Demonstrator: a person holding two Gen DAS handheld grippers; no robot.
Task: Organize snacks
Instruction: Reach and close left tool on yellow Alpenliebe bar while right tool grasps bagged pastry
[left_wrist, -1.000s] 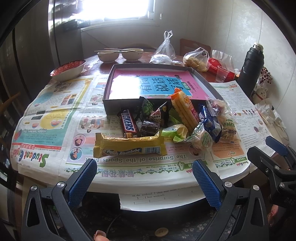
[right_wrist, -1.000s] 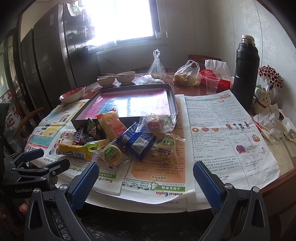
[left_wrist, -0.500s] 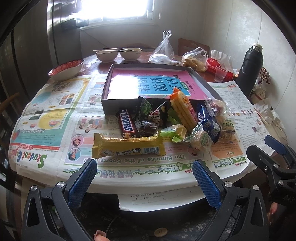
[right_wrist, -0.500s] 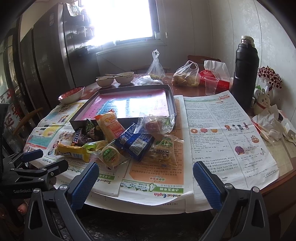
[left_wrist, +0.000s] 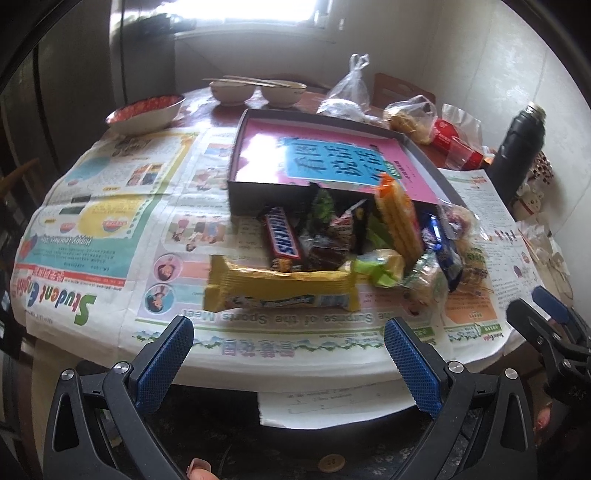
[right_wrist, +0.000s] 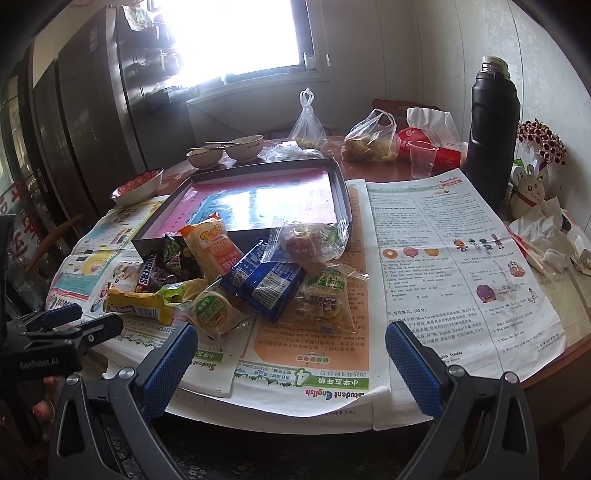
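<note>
A pile of wrapped snacks lies on newspaper in front of a dark shallow box (left_wrist: 258, 190) with a pink sheet inside. The pile holds a long yellow bar (left_wrist: 280, 291), a Snickers bar (left_wrist: 282, 236), an orange wafer pack (left_wrist: 399, 218), a blue packet (right_wrist: 264, 282) and a round green-labelled cake (right_wrist: 214, 308). My left gripper (left_wrist: 288, 354) is open and empty, just short of the yellow bar at the table's front edge. My right gripper (right_wrist: 291, 360) is open and empty, in front of the blue packet. The box also shows in the right wrist view (right_wrist: 341, 192).
A black flask (right_wrist: 493, 133) stands at the back right by a plastic cup (right_wrist: 421, 158) and bagged food (right_wrist: 369, 142). Bowls (right_wrist: 242, 147) and a red-filled dish (left_wrist: 146, 114) sit at the back. Crumpled tissues (right_wrist: 543, 240) lie at the right edge.
My left gripper has moved closer to the table and the yellow bar. My right gripper has edged slightly forward. The snacks have not moved.
</note>
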